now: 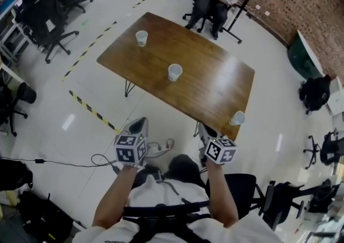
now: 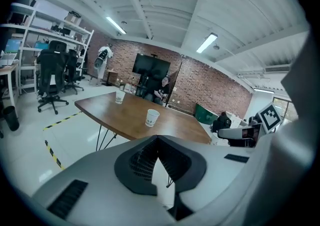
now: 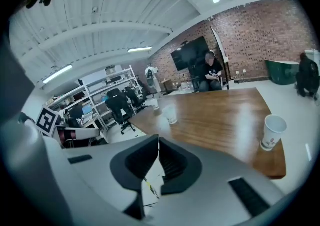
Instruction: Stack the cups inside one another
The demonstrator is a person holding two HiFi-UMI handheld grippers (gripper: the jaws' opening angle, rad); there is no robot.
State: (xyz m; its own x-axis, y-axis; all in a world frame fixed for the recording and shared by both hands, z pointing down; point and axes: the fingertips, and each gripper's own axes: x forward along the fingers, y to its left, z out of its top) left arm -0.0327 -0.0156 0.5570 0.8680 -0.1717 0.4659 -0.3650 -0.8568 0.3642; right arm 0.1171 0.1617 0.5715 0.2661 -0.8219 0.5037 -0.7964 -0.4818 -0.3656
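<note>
We note three cups [image 1: 174, 72] well apart on the worktop [image 1: 209, 83]. Left gripper [image 1: 138, 124] closed, empty; right gripper [image 1: 207, 129] barely parted, empty; both off the worktop.

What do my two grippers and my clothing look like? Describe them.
The left gripper and right gripper are both light grey plastic with dark grey ribbed pads tapering to a V. Each carries a white cube with black square markers. The person wears a white top crossed by black straps.
</note>
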